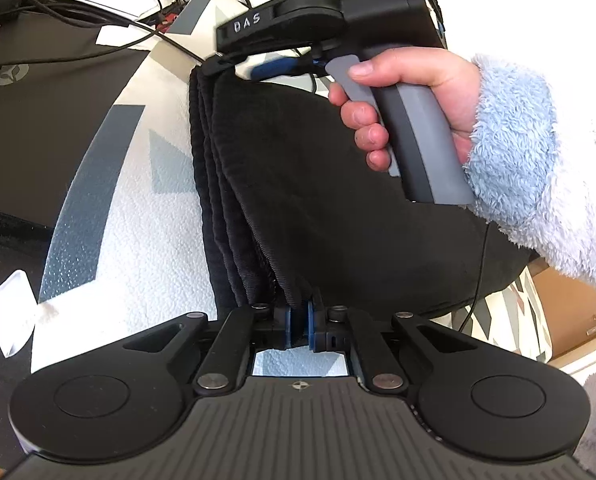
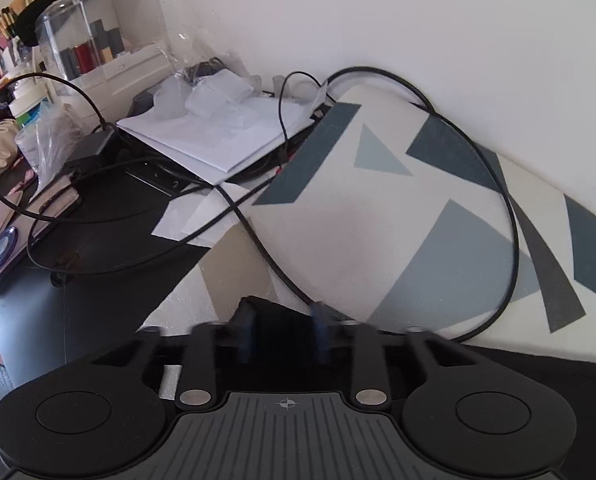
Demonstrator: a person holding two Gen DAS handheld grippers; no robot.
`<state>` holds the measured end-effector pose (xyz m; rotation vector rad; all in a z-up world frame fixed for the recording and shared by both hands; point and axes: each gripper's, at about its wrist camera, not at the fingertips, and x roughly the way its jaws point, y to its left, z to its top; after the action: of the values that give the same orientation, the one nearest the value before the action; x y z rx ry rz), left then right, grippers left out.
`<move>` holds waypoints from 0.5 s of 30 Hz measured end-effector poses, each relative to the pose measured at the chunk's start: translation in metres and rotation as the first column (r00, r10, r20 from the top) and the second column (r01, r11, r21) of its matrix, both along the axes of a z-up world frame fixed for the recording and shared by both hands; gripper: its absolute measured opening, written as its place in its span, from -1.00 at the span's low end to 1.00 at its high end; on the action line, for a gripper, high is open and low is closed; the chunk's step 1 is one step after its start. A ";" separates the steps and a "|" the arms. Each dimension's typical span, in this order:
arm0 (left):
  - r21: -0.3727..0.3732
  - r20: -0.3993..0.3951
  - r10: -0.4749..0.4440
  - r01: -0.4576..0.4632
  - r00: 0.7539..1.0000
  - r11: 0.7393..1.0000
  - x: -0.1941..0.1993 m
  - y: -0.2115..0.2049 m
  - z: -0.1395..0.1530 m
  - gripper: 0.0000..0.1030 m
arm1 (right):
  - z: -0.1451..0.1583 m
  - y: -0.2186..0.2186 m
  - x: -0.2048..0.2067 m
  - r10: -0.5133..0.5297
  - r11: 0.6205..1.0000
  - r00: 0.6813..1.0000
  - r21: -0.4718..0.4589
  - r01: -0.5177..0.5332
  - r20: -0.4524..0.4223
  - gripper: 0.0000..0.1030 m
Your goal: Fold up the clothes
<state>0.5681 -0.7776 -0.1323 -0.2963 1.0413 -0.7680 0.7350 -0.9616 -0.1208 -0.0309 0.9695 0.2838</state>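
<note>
A: What is the left gripper (image 1: 304, 322) doing?

B: Its blue pads (image 1: 287, 326) are clenched on the near corner of the black garment (image 1: 298, 184), at 6 o'clock in the left wrist view. The cloth is folded into several ribbed layers that fan up from the pads towards 12 o'clock.

A: And the far end of the cloth?

B: The right gripper (image 1: 221, 66) sits there, at about 11 o'clock, with the garment's far edge touching its tip. A hand (image 1: 410, 96) in a fluffy pale-blue sleeve (image 1: 538, 176) holds its grey handle at 2 o'clock.

A: Is that one clamped too?

B: In the right wrist view the right gripper (image 2: 283, 332) is motion-blurred, its two blue pads (image 2: 247, 336) stand apart, and dark cloth (image 2: 265, 312) lies between them. I cannot tell whether they press it.

A: Where does the garment lie?

B: Over a white mat with grey and teal geometric shapes (image 1: 137, 208), on the black desk (image 1: 29, 140); the mat shows at 9 o'clock beside the cloth.

A: Anything else around?

B: From the right wrist camera, a black cable (image 2: 510, 216) loops across the mat from 12 to 4 o'clock. White papers (image 2: 217, 136) lie at 11 o'clock, and a clear cosmetics case (image 2: 97, 32) stands further back at 10 o'clock.
</note>
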 end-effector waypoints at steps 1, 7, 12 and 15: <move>0.001 -0.004 -0.001 0.001 1.000 1.000 0.001 0.001 0.000 -0.85 | 0.001 -0.001 -0.001 0.002 1.000 1.000 -0.011 -0.002 -0.001 0.36; 0.027 -0.013 -0.006 0.006 1.000 1.000 0.003 0.000 -0.001 -0.85 | 0.034 -0.049 -0.030 -0.071 0.991 0.997 0.112 0.067 0.033 0.57; 0.041 -0.036 0.008 -0.006 0.999 0.999 0.000 0.000 0.002 -0.85 | 0.059 -0.141 -0.084 -0.313 0.922 0.948 0.257 0.290 0.052 0.67; 0.044 -0.062 0.025 -0.023 0.998 0.999 0.002 0.001 0.003 -0.85 | 0.059 -0.207 -0.139 -0.484 0.861 0.872 0.222 0.458 0.076 0.67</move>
<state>0.5697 -0.7766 -0.1297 -0.2972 1.1103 -0.7178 0.5960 -1.1691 -0.0615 0.3652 0.7855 -0.0791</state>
